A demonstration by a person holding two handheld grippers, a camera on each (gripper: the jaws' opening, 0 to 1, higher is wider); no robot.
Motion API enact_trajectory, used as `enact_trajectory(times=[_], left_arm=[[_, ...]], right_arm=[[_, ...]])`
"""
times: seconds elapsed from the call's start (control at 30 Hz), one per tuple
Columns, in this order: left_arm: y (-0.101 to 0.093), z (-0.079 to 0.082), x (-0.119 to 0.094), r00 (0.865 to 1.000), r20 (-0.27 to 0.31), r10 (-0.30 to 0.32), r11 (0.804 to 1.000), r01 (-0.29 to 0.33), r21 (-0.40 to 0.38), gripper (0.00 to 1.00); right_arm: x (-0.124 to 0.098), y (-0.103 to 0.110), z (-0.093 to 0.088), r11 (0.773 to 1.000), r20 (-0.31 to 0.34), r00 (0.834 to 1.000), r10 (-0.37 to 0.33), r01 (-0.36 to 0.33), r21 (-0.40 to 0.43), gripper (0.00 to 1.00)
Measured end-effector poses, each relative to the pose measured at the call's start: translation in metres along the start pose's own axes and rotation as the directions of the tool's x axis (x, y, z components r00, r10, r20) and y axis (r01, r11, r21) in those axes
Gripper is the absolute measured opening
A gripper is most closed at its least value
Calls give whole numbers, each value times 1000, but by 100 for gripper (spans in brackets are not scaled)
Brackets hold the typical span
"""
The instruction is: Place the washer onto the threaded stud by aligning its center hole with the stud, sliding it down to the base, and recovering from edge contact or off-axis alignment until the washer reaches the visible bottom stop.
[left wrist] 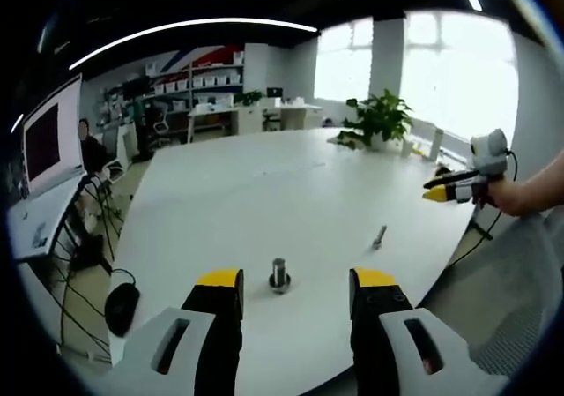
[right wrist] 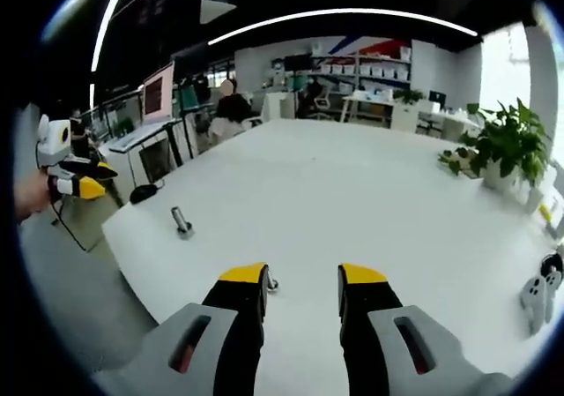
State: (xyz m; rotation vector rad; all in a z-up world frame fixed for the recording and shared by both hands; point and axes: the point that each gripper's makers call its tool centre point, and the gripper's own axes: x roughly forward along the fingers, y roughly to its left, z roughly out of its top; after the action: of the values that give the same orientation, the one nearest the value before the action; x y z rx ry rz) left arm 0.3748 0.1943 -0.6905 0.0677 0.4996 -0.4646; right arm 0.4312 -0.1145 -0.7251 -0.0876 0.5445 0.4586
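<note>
A short threaded stud (left wrist: 279,274) stands upright on its wider base on the white table (left wrist: 264,193), just beyond and between the jaws of my left gripper (left wrist: 297,292), which is open and empty. A small grey metal piece (left wrist: 379,235) lies to the stud's right; it is too small to tell what it is. My right gripper (left wrist: 451,185), held by a hand, hovers past the table's right edge. In the right gripper view, my right gripper (right wrist: 302,287) is open and empty, the small grey piece (right wrist: 271,283) peeks out beside its left jaw, and the stud (right wrist: 181,223) stands further left, near my left gripper (right wrist: 79,183).
A potted plant (left wrist: 379,118) stands at the table's far side, also the potted plant (right wrist: 507,140). A monitor (left wrist: 53,136) and cables sit on a desk to the left. White devices (right wrist: 538,301) lie at the table's right. A person (right wrist: 233,105) sits beyond the table.
</note>
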Motion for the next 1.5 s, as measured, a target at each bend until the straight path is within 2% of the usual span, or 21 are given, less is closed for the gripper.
enact_trajectory(times=[0.07, 0.2, 0.37, 0.47, 0.53, 0.67, 0.8, 0.87, 1.1, 1.37, 1.5], left_arm=[[-1, -1, 1, 1000, -6, -9, 1000, 9, 1, 47], [-1, -2, 2, 1000, -14, -9, 1000, 9, 0, 47], [0, -4, 2, 1000, -20, -4, 1000, 4, -7, 46], [5, 7, -4, 999, 30, 20, 1000, -20, -1, 44], [5, 8, -2, 999, 33, 16, 1000, -15, -11, 45], [4, -1, 1, 1000, -7, 19, 1000, -19, -8, 45], [8, -1, 0, 999, -9, 38, 999, -38, -11, 46], [13, -2, -1, 998, -19, 67, 998, -67, 15, 47], [14, -2, -3, 996, -22, 84, 996, -84, 17, 47], [13, -6, 0, 994, -52, 100, 993, -97, 71, 47], [13, -6, 0, 995, -52, 90, 994, -87, 60, 47]], right_arm=[[0, -5, 0, 999, 6, 1000, -2, 2, 48, 34], [-3, -13, 7, 999, 38, 999, -32, 30, 41, 34], [-2, -15, 5, 999, 30, 999, -44, 43, 20, 34], [0, -17, 5, 999, 29, 998, -48, 48, 6, 34], [0, -16, 6, 999, 32, 998, -46, 46, -2, 34], [1, -14, 6, 999, 30, 999, -39, 39, -6, 34], [2, -13, 4, 999, 23, 999, -30, 30, 16, 34], [1, -16, 5, 999, 27, 999, -35, 34, 31, 34], [-3, -22, 9, 995, 52, 997, -52, 48, 84, 34], [-3, -12, 17, 998, 80, 997, -23, 18, 59, 34], [-4, -13, 17, 998, 84, 996, -27, 22, 61, 34]])
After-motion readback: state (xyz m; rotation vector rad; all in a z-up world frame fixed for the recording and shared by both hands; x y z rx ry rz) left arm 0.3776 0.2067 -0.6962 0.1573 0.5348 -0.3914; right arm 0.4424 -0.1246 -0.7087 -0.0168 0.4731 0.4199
